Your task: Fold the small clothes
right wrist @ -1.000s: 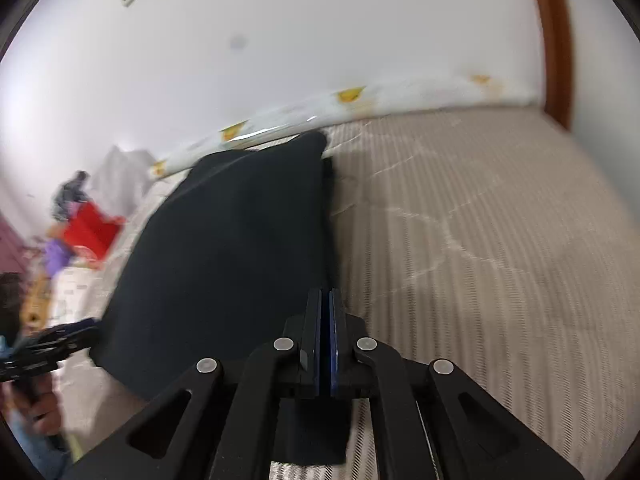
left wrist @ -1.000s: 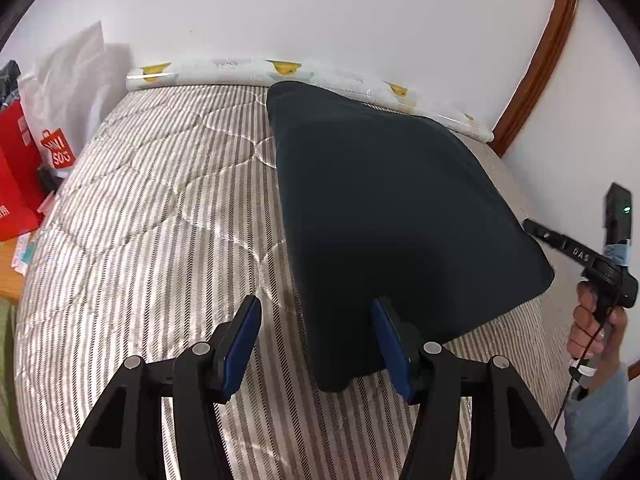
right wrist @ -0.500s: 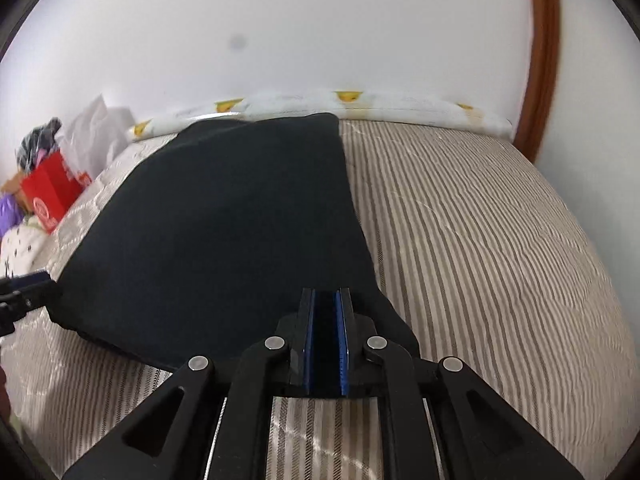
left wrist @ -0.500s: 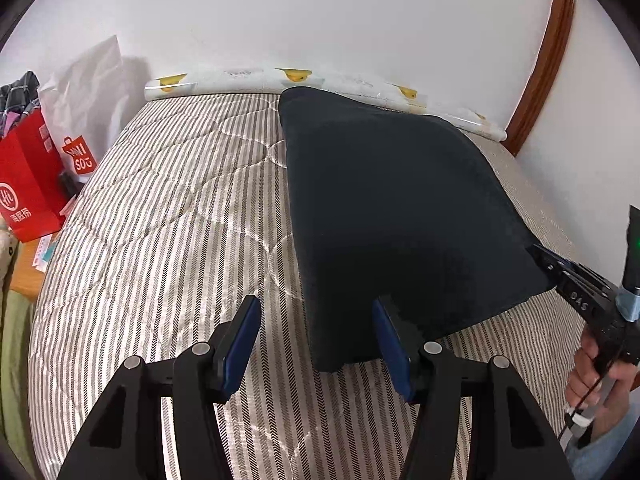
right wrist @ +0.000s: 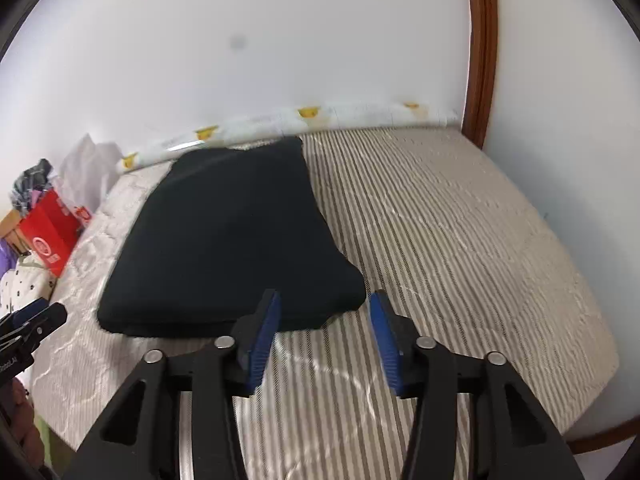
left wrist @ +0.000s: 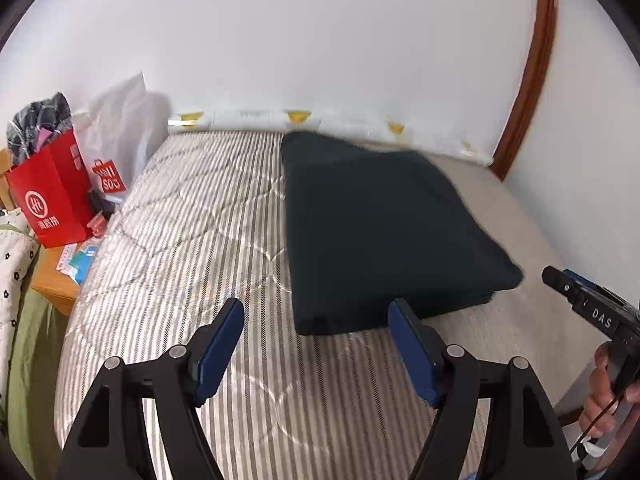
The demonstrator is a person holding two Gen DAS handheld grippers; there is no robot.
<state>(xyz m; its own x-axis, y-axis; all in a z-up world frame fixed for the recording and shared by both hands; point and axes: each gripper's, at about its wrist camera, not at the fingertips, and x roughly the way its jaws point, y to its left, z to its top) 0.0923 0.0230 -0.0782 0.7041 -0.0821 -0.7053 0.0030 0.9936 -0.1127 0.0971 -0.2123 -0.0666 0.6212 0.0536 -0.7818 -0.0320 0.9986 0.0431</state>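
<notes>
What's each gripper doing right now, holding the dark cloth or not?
Left gripper: open and opening wider, holding nothing; dark cloth lies past its fingers.
Right gripper: opening, nothing gripped; cloth lies on the bed.

The folded garment (left wrist: pixel 384 236) lies flat on the mattress (left wrist: pixel 192 240), reaching from near the front edge back to the far wall. Along that wall, behind the garment, a rolled sheet (left wrist: pixel 256 120) rests on the mattress's far edge. To the left of the mattress a paper shopping bag (left wrist: pixel 52 196) stands on a wooden side table (left wrist: pixel 52 284), with a plastic bag (left wrist: pixel 116 136) behind it. A door frame (left wrist: pixel 528 76) rises at the far right corner. The left gripper (left wrist: pixel 316 340) is near the garment's near left corner, the right gripper (right wrist: pixel 324 332) near its near right corner.
</notes>
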